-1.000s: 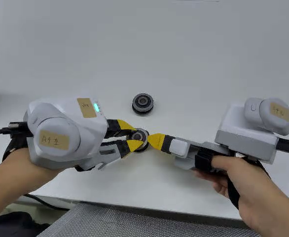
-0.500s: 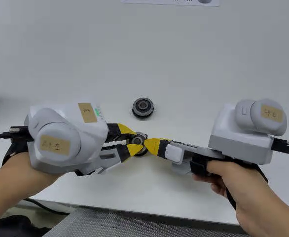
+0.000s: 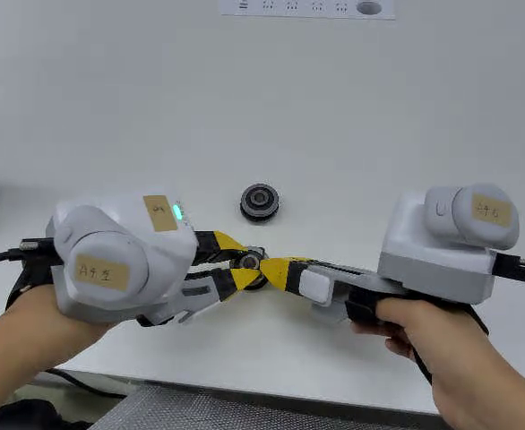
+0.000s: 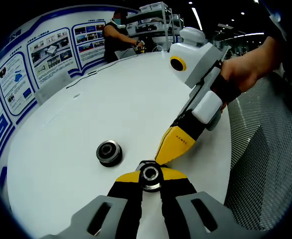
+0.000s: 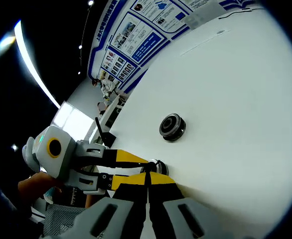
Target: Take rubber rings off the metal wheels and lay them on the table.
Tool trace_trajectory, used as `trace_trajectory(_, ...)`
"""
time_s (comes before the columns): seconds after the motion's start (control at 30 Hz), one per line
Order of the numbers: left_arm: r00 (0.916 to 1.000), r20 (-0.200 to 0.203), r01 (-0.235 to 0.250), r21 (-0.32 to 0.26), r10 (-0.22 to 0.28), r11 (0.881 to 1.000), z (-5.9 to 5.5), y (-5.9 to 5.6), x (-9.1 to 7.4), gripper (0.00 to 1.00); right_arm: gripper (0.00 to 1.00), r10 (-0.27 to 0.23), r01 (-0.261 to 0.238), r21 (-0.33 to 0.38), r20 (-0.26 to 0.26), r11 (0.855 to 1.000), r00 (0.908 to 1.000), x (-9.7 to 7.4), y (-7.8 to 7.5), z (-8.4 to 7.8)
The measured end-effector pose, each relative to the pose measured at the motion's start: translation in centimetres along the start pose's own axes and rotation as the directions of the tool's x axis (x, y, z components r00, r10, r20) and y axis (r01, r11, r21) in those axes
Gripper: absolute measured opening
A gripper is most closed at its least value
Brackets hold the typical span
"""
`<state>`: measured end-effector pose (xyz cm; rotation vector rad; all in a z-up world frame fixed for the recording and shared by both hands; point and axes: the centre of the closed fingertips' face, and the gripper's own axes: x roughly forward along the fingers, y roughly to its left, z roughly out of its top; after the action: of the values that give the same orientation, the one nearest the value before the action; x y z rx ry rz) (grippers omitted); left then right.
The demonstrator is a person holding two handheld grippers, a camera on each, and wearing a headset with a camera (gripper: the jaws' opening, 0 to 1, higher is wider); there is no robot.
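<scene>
Wheel [image 3: 249,262] clamped between left gripper [image 4: 149,177] yellow tips, low over the table [image 3: 406,161], right gripper [image 5: 148,177] jaws pressed together against its rim (pinching anything there, I cannot tell), second wheel [image 3: 260,201] lying beyond.

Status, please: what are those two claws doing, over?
Left gripper shut on wheel. Right gripper shut, tip at wheel's rim. Second wheel on table, clear of both.
</scene>
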<state>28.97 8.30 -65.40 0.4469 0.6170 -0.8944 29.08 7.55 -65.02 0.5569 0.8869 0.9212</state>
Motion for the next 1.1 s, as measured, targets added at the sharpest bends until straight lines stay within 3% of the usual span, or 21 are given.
trace_trajectory(0.57, 1.0000, 0.004, 0.002, -0.003, -0.002, 1.000, 0.3, -0.3, 0.2, 0.13, 0.01, 0.026, -0.026, -0.026, -0.016, 0.999, 0.9995, -0.5, 0.4, 0.0)
trace_trajectory(0.8, 1.0000, 0.005, 0.005, 0.002, -0.005, 1.000, 0.3, -0.3, 0.2, 0.13, 0.01, 0.069, -0.071, -0.041, -0.036, 0.997, 0.9970, -0.6, 1.1, -0.1)
trace_trajectory(1.1, 1.0000, 0.001, -0.003, 0.011, 0.003, 1.000, 0.3, -0.3, 0.2, 0.13, 0.01, 0.062, -0.062, -0.026, -0.030, 0.998, 0.9977, -0.7, 1.0, -0.1)
